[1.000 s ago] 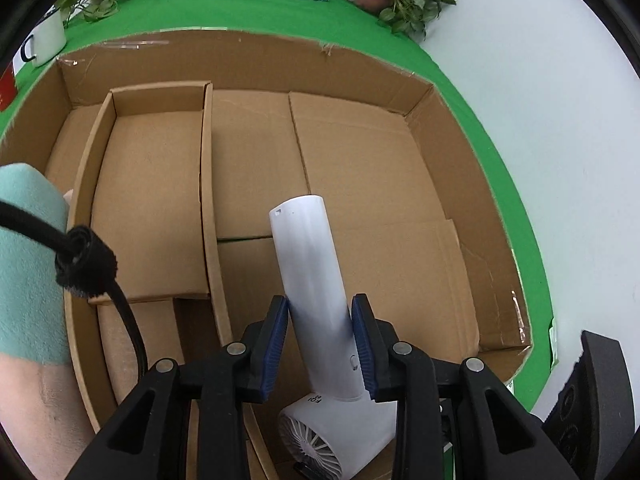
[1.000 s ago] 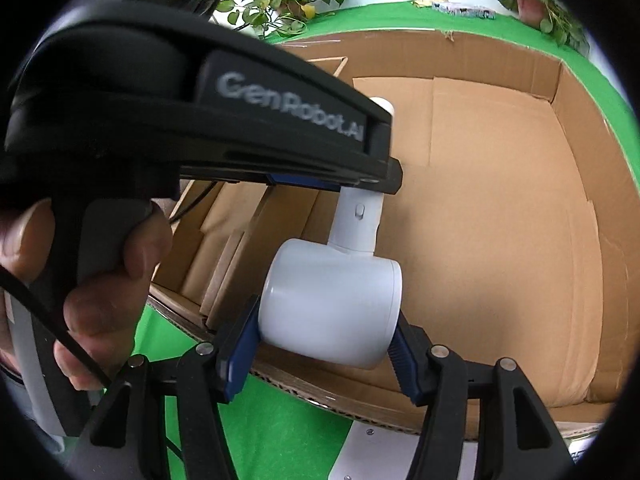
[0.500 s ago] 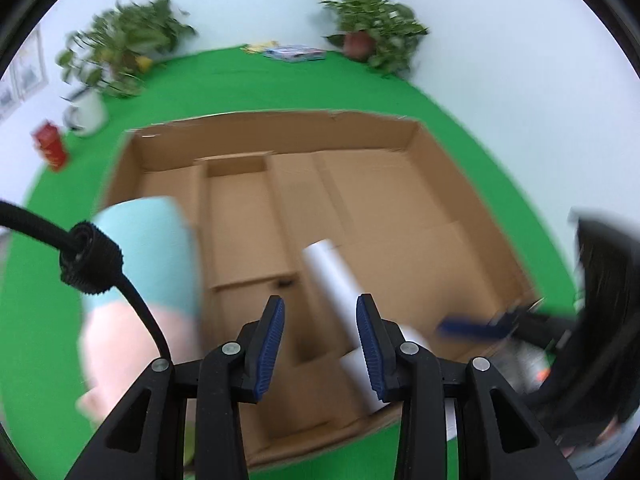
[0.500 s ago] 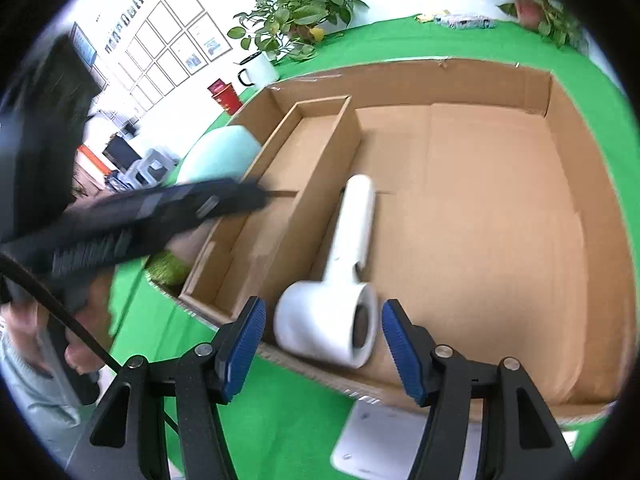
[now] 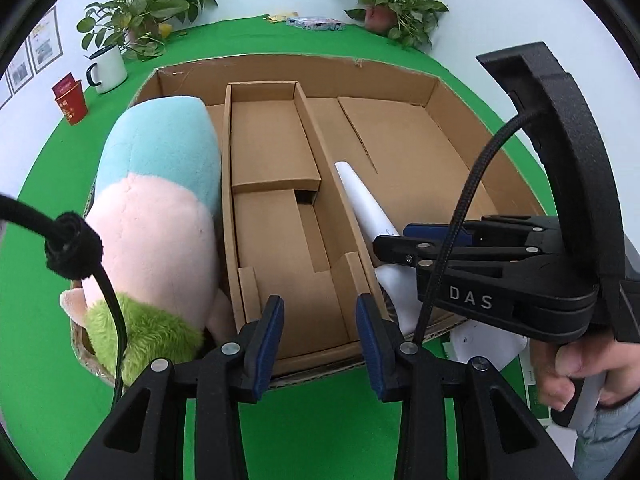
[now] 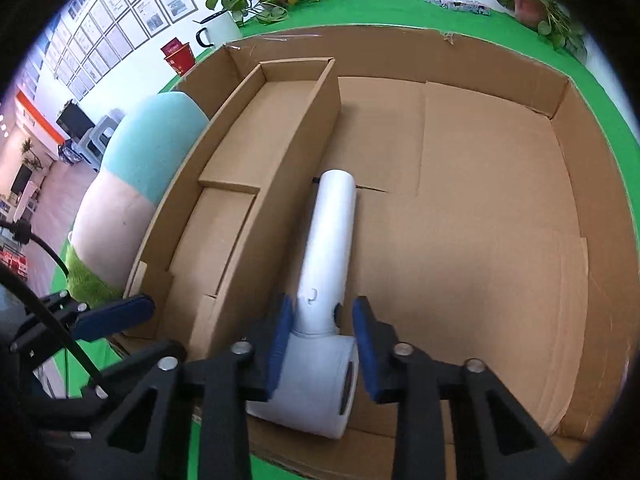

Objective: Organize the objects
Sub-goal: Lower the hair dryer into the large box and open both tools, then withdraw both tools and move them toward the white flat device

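The hair dryer [image 6: 320, 300] lies in the box's [image 6: 480, 60] big right compartment beside the divider, so that step looks done. The right gripper [image 6: 320, 344] has just been closing, jaws straddling the dryer's neck without a clear grip. The left gripper [image 5: 320, 344] hangs open and empty. The plush [image 5: 160, 208] rests against the box's left wall, probably next.

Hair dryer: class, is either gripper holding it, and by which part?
The left gripper holds nothing. The right gripper's jaws have just been closing around the hair dryer where handle meets head; a firm grip cannot be told.
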The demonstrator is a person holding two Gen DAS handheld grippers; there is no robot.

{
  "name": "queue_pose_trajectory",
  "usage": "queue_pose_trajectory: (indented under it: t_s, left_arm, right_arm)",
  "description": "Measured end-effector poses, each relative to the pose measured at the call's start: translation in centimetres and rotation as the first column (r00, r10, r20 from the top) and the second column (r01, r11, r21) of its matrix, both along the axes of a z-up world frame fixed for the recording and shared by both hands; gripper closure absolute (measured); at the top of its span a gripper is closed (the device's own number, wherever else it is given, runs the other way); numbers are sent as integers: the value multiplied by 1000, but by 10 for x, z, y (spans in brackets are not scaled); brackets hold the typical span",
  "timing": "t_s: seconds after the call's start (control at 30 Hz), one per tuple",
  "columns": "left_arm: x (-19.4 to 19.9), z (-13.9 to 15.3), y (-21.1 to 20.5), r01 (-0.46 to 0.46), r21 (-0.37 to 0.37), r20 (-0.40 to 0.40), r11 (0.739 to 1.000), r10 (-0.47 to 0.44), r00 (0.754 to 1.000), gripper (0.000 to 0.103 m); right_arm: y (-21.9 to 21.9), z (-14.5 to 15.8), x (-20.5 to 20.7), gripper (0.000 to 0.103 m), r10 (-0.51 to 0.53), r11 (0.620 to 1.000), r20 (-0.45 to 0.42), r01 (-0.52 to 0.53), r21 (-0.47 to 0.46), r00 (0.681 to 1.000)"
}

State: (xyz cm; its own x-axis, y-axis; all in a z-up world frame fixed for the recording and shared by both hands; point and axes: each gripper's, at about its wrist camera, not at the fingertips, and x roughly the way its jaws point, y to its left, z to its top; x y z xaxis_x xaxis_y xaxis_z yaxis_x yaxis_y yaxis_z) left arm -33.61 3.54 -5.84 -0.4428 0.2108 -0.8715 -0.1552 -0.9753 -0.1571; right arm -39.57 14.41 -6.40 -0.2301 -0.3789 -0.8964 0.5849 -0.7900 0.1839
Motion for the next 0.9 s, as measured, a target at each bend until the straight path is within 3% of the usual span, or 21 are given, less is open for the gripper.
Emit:
queue_pose_trajectory:
  t_s: [0.1, 0.3, 0.57, 0.63, 0.67, 0.73, 0.8, 0.87, 0.9]
  left_arm:
    - [3, -2, -5, -4, 22, 3, 1000, 4, 1000, 67]
    - [6, -2, -11, -8, 53, 2, 999, 8, 1000, 67]
    - [5, -5, -10, 3, 41, -22, 999, -2, 1000, 67]
    - [7, -2, -10, -7, 17, -56, 1000, 8, 998, 67]
    - [8, 0, -11, -14, 7, -77, 1000, 15, 997, 67]
    - [14, 8, -11, -35, -17, -130, 999, 32, 991, 66]
    - [23, 19, -10, -59, -47, -198, 997, 48, 979, 62]
    - [36, 29, -9, -85, -57, -262, 995, 67, 963, 55]
    - [44, 35, -9, -105, -53, -301, 993, 84, 950, 48]
  right_arm:
    - [3, 1, 5, 74, -39, 999, 5, 39, -11, 999]
    - [4, -5, -5, 75, -156, 984, 101, 163, -67, 983]
    - [5, 1, 3, 70, -160, 986, 65, 162, -32, 985]
    - [12, 16, 10, 56, -197, 980, -39, 196, -45, 980]
    - [19, 27, 17, 37, -226, 973, -118, 220, -62, 967]
    - [37, 48, 32, 20, -272, 961, -249, 252, -110, 929]
    - [53, 60, 48, 20, -281, 959, -318, 254, -123, 906]
    - [69, 65, 66, 20, -286, 958, -365, 254, -134, 886]
    - [80, 68, 79, 20, -314, 949, -399, 270, -165, 861]
